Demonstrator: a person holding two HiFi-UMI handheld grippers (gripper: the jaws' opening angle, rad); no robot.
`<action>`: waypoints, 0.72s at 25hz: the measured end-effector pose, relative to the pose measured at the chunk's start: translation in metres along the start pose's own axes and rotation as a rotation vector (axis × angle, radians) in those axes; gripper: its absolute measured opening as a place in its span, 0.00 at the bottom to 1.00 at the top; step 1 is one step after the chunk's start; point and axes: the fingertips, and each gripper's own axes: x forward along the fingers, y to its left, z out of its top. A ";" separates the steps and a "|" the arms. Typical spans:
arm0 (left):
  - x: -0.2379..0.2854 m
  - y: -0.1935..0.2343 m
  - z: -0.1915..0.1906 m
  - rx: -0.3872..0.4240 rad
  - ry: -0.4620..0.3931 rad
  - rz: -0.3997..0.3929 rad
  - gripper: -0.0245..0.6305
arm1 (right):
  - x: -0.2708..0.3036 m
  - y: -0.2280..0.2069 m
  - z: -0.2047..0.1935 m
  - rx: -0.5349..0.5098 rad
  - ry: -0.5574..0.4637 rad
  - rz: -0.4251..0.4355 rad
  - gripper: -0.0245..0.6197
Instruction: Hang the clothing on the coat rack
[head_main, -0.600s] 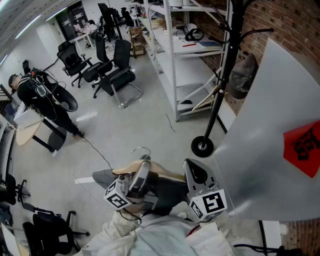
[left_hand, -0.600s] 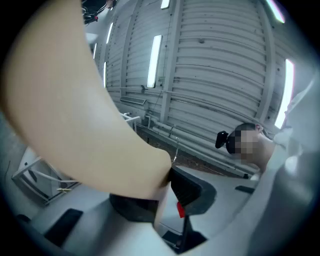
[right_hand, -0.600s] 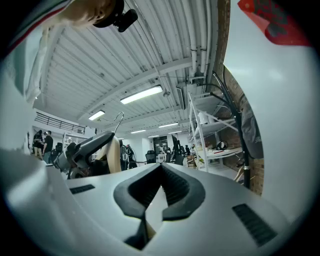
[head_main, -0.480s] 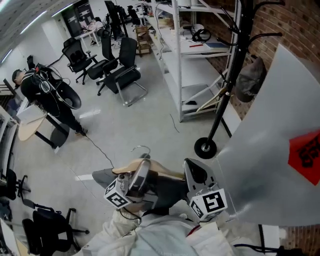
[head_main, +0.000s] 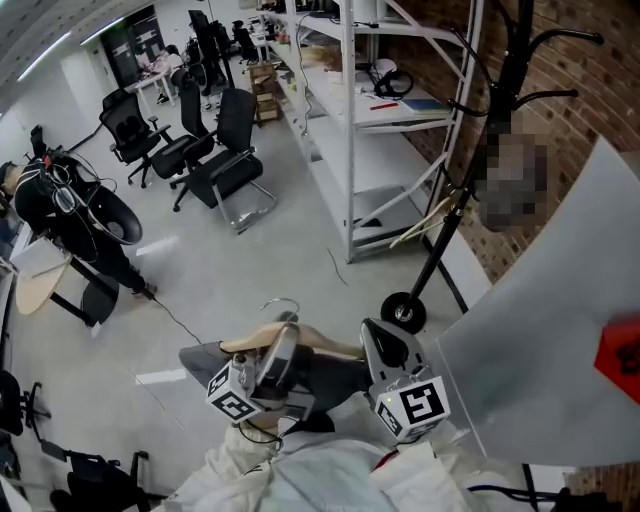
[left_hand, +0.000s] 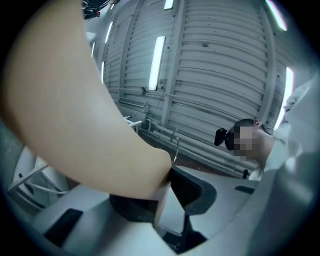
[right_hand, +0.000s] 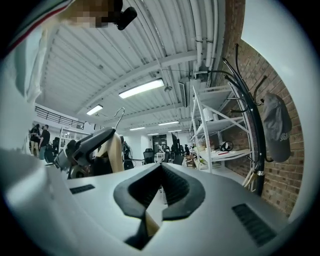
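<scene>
Left gripper: jaws stand wide, clamped on the thick tan arm of the wooden hanger. The arm fills the gap between them, and the wire hook rises just beyond the tips.

Right gripper: jaws drawn almost together, tips meeting, with the hanger's other end pinched low between the pads.

The dark clothing drapes from the hanger between the two grippers. The coat rack stands ahead and right of the right gripper, well apart.
</scene>
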 end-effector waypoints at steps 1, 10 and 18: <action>0.005 0.010 0.005 -0.005 0.006 -0.010 0.21 | 0.011 -0.004 0.000 -0.004 0.000 -0.012 0.08; 0.038 0.096 0.059 -0.058 0.047 -0.077 0.21 | 0.109 -0.028 0.007 -0.025 -0.011 -0.101 0.08; 0.050 0.143 0.083 -0.109 0.102 -0.149 0.21 | 0.157 -0.036 0.000 -0.031 -0.011 -0.203 0.08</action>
